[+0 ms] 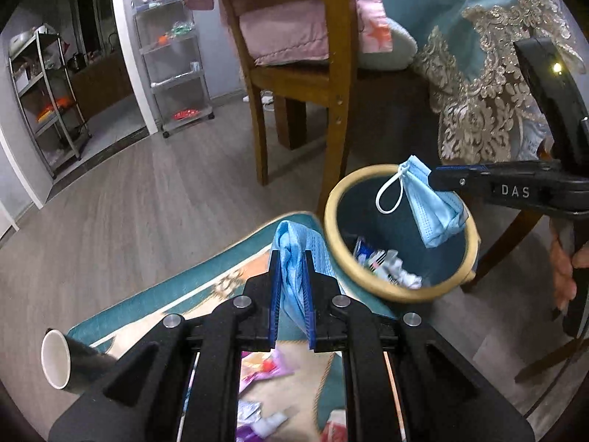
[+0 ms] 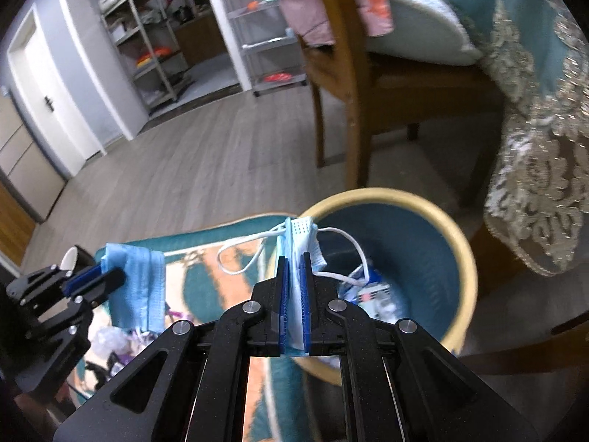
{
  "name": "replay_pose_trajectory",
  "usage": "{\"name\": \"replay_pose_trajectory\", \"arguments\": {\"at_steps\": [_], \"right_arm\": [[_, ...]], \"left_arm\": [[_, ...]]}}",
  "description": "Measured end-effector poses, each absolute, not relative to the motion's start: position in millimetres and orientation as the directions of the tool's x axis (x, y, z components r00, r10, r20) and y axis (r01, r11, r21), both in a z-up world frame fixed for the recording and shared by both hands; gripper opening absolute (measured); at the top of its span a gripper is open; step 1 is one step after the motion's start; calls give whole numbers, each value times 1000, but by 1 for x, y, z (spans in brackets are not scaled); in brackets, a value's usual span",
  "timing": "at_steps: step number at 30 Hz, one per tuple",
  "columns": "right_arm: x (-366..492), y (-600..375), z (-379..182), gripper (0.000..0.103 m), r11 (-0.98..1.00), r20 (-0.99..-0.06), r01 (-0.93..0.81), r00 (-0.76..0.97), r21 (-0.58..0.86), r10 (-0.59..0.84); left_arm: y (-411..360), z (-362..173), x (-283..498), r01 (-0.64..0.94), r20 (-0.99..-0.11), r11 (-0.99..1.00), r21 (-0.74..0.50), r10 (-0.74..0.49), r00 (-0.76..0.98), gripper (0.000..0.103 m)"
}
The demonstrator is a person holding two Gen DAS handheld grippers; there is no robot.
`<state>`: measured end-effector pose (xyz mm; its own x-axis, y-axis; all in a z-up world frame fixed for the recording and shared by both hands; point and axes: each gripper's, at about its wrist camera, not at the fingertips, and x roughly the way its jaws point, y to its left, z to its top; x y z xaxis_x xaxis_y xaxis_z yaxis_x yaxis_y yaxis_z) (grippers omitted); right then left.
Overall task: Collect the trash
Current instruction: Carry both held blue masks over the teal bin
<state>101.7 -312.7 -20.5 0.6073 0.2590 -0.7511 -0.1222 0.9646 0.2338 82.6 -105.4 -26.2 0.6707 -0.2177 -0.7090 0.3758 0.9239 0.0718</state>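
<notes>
Both claws clamp 1 limp, light blue pleated face mask each: left claw (image 1: 291, 276), right claw (image 2: 294, 280) above the round teal wastebasket (image 2: 467, 258); pinched mid-fabric, they should hold.

A grey wood-look floor (image 1: 147, 202) is covered in part by a teal patterned rug (image 1: 206, 287); on the rug a paper cup (image 1: 59, 359) and scattered wrappers (image 1: 257, 375) are seen.

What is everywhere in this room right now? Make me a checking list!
Surface: grey wood floor with a teal patterned rug.
Job's things: two blue face masks, one in the left gripper, one in the right gripper; teal bin holding trash.
Clutter: wrappers and a paper cup on the rug.
Grippers: both shut on masks.
Cables: nothing seen.
Surroundings: wooden chair, lace tablecloth, metal shelves.
</notes>
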Motion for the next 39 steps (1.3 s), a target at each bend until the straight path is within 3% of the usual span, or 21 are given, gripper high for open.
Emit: {"name": "replay_pose_trajectory", "arguments": {"at_steps": [16, 28, 39], "right_arm": [[105, -378, -39, 8, 973, -745, 26, 648, 231, 160], [106, -393, -65, 8, 972, -791, 83, 599, 220, 128], [105, -394, -57, 8, 965, -748, 74, 647, 252, 146]], "left_arm": [[-177, -44, 100, 441, -691, 898, 16, -309, 654, 10], [-213, -71, 115, 465, -710, 885, -15, -337, 618, 10], [-225, -71, 115, 479, -678, 878, -25, -366, 637, 10]]}}
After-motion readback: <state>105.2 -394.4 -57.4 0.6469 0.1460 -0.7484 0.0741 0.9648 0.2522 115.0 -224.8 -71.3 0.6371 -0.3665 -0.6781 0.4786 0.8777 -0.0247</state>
